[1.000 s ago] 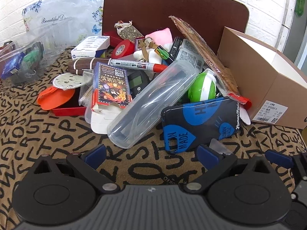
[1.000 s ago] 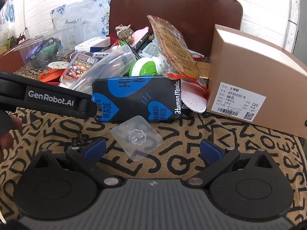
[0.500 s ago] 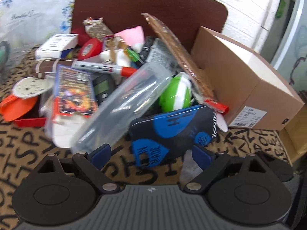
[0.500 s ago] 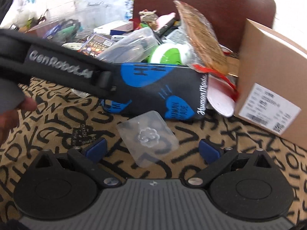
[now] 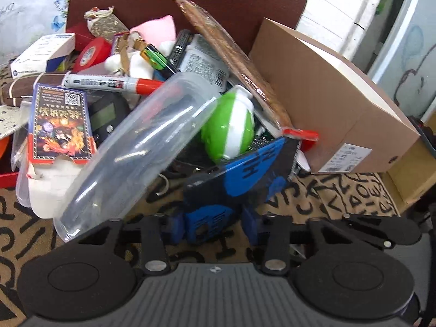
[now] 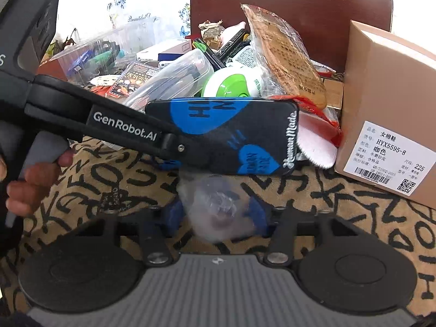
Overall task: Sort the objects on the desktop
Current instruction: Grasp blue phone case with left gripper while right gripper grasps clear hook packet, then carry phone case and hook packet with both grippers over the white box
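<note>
My left claw (image 5: 211, 224) is pinching the near edge of the black-and-blue case (image 5: 239, 174), which lies at the pile's front, at about 6 o'clock from the green ball (image 5: 229, 128). My right claw (image 6: 215, 211) is pressed onto a clear plastic tab (image 6: 215, 209) on the bench (image 6: 327, 212), just in front of the same case (image 6: 231, 136).

I judge the case stiff, flat and fairly light, with a smooth face that could slide; a grip across the short edge, well past the rim, should hold. The clear tube (image 5: 141, 147) leans beside it at 10 o'clock and may roll once the case shifts.

The tab looks thin, bendy and slippery; it is blurred, so I cannot tell how squarely I have it. Best taken by its flat edges, gently.
</note>
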Demonstrator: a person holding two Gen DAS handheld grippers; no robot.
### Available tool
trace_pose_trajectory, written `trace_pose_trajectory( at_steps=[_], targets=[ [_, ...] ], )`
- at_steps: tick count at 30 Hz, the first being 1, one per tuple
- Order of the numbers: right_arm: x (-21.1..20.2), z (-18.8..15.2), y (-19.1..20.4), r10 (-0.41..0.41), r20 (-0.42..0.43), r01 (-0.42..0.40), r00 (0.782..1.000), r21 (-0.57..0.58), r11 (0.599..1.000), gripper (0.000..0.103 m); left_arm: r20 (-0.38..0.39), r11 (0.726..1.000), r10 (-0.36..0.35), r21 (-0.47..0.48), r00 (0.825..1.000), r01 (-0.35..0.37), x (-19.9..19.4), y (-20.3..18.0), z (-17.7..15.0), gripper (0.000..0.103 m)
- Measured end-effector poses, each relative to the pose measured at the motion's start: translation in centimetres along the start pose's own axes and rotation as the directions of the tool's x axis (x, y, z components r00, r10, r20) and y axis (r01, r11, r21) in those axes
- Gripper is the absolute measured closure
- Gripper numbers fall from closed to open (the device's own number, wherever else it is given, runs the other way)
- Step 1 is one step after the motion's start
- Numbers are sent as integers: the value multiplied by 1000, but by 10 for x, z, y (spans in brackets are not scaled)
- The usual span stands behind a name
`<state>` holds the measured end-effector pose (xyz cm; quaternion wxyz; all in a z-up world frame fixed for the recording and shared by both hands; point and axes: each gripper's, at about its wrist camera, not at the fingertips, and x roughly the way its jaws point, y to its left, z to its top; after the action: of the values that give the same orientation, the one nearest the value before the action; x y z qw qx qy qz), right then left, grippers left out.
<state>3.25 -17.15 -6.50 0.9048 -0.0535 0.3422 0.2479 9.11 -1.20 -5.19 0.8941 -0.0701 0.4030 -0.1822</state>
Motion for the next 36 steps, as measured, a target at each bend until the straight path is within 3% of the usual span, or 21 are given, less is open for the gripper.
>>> trace_pose_trajectory(
  at_steps=[3, 7, 8, 10, 12, 14, 17, 21, 22, 24, 25, 31, 36],
  targets=[
    [1, 3, -3, -2, -2, 2, 1000, 13, 1000, 75, 2, 1000, 2, 2, 1000, -2, 2, -3, 1, 60],
    [-2, 4, -2, -27, 4, 27, 1000, 27, 999, 82, 12, 1000, -3, 19, 1000, 3, 12, -4, 1, 50],
    [-6, 4, -3, -32, 10, 31, 999, 35, 999, 85, 9, 1000, -8, 15, 1000, 8, 13, -2, 1, 52],
    [-13, 2, -6, -33, 19, 32, 999, 64, 997, 90, 1, 999, -28, 16, 1000, 28, 9, -1, 2, 69],
    [-18, 0, -11, -24, 23, 22, 999, 100, 995, 95, 4, 998, -59, 24, 998, 59, 2, -3, 0, 74],
    [-22, -1, -15, -25, 28, 22, 999, 126, 992, 103, 15, 997, -61, 44, 998, 60, -3, -7, -2, 75],
    [-29, -5, -17, -36, 35, 31, 999, 148, 989, 103, 8, 995, -85, 47, 996, 85, -1, -11, -1, 75],
    [-32, -6, -18, -44, 39, 37, 998, 159, 987, 103, 35, 993, -98, 69, 995, 96, 6, -20, 2, 67],
    [-33, -5, -18, -45, 40, 38, 998, 162, 986, 103, 31, 992, -97, 81, 995, 94, 8, -23, 2, 72],
    [-35, -5, -19, -52, 44, 44, 998, 167, 985, 103, -11, 985, -121, 123, 993, 121, 14, -30, 1, 98],
    [-37, -5, -19, -57, 48, 48, 997, 170, 984, 103, -18, 982, -125, 141, 992, 127, 14, -34, -1, 101],
    [-48, -5, -22, -69, 74, 54, 995, 188, 981, 103, -4, 982, -82, 172, 997, 81, 13, -43, -7, 103],
    [-71, -1, -24, -58, 128, 32, 990, 201, 979, 103, 58, 976, -156, 163, 986, 144, -31, -40, -5, 103]
  ],
)
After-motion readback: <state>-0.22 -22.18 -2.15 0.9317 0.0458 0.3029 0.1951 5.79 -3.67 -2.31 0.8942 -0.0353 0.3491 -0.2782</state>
